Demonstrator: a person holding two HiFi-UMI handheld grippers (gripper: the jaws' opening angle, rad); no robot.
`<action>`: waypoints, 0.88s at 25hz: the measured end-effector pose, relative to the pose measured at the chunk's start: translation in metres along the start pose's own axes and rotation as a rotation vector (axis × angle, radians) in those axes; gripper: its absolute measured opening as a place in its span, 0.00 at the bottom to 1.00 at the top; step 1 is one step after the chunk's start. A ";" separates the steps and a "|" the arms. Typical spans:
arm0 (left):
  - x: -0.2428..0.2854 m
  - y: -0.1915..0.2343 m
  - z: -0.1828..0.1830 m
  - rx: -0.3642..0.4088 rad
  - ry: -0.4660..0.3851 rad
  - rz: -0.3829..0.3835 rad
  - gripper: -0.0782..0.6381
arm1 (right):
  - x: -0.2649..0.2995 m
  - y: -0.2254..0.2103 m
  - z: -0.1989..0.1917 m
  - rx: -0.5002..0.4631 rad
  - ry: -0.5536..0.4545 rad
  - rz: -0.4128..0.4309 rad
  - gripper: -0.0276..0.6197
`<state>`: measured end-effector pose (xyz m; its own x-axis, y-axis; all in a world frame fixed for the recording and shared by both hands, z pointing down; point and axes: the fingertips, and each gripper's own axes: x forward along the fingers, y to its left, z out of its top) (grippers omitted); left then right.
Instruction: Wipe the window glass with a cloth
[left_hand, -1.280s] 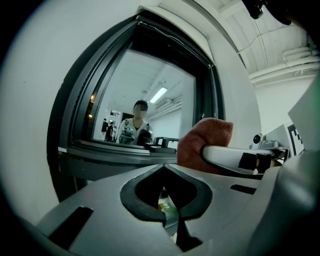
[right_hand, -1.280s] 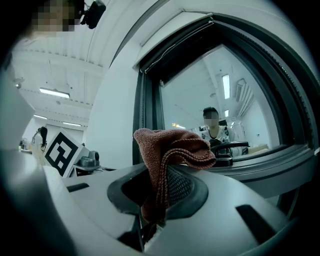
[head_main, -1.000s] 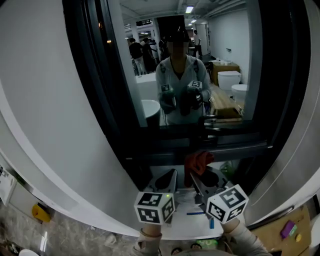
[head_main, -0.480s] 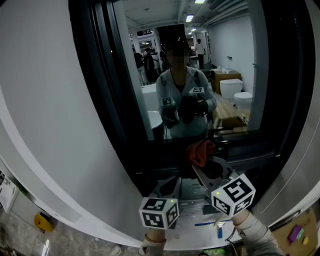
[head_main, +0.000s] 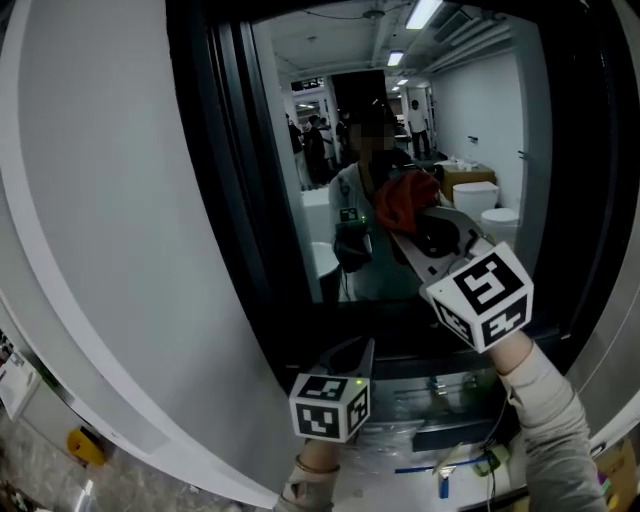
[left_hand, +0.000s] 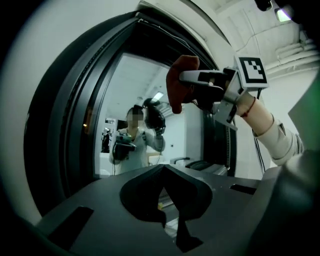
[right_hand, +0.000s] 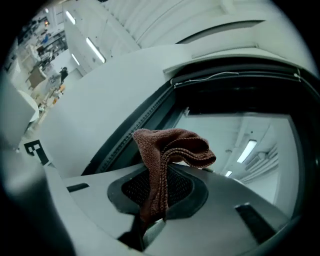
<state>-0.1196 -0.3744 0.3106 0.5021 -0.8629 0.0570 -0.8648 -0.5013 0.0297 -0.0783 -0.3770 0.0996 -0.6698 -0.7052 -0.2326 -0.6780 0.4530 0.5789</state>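
Note:
The window glass (head_main: 470, 130) sits in a dark frame (head_main: 215, 150) and mirrors a person and a lit room. My right gripper (head_main: 400, 225) is raised in front of the pane's middle, shut on a red-brown cloth (head_main: 405, 198) that bunches past its tips. In the right gripper view the cloth (right_hand: 170, 147) rises from the right gripper (right_hand: 152, 215) and flops over to the right. The left gripper (head_main: 350, 355) hangs low near the sill, shut and empty. From the left gripper (left_hand: 162, 172) I look up at the cloth (left_hand: 180, 80) against the window glass (left_hand: 145, 90).
A broad white curved panel (head_main: 100, 200) borders the window on the left. The sill (head_main: 400, 455) below carries clutter, including a blue pen (head_main: 420, 468). A yellow object (head_main: 85, 445) lies on the floor at the lower left. The frame's dark upright (head_main: 590, 150) closes the right side.
My right gripper has lifted the cloth from sill height up to the middle of the pane. The left gripper has stayed low, and the head view has tilted upward.

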 end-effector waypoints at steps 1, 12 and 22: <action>0.004 0.002 0.010 0.012 -0.008 0.003 0.12 | 0.007 -0.010 0.012 -0.039 -0.009 -0.010 0.13; 0.030 0.019 0.092 0.057 -0.090 0.025 0.12 | 0.096 -0.087 0.121 -0.479 0.004 -0.180 0.13; 0.033 0.035 0.088 0.050 -0.081 0.053 0.12 | 0.149 -0.109 0.171 -0.744 0.073 -0.361 0.13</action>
<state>-0.1331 -0.4260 0.2259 0.4558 -0.8898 -0.0240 -0.8901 -0.4553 -0.0209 -0.1554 -0.4381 -0.1314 -0.4111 -0.7830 -0.4667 -0.4529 -0.2688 0.8501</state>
